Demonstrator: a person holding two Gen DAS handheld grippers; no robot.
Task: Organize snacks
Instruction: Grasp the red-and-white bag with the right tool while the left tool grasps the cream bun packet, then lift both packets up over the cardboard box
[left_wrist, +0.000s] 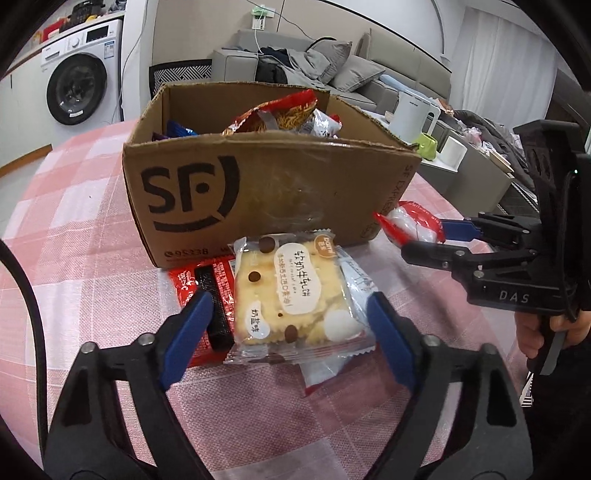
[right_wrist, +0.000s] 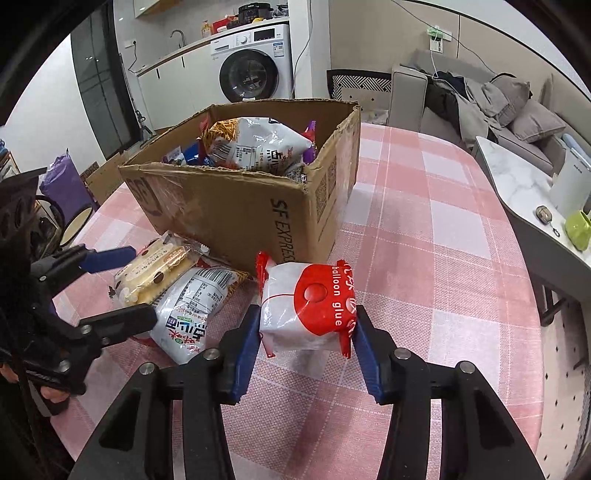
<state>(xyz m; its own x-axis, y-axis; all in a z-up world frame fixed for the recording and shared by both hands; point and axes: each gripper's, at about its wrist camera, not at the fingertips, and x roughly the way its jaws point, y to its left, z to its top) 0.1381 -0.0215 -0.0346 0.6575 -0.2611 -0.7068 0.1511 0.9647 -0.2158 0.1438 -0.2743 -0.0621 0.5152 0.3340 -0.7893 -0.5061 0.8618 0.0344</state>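
The right gripper (right_wrist: 304, 347) clamps the red-and-white packet (right_wrist: 308, 306), which we hold above the table (right_wrist: 443, 258) beside the cardboard box (right_wrist: 251, 218). Our left gripper (left_wrist: 291, 325) is spread wide, low around the biscuit pack (left_wrist: 291, 295), not touching it.

So the cardboard box (left_wrist: 266, 184) sat on the tabletop (left_wrist: 74, 206) with a bunch of snack bags (right_wrist: 255, 146) piled inside it. Right in front of the box, the cracker pack (left_wrist: 291, 291) lay on top of a noodle bag (right_wrist: 195, 306), between the fingers of the left tool (left_wrist: 291, 332). Off to the right of that pile, near the box corner, was the balloon glue pack (right_wrist: 314, 306), between the right tool (right_wrist: 306, 354) fingers.
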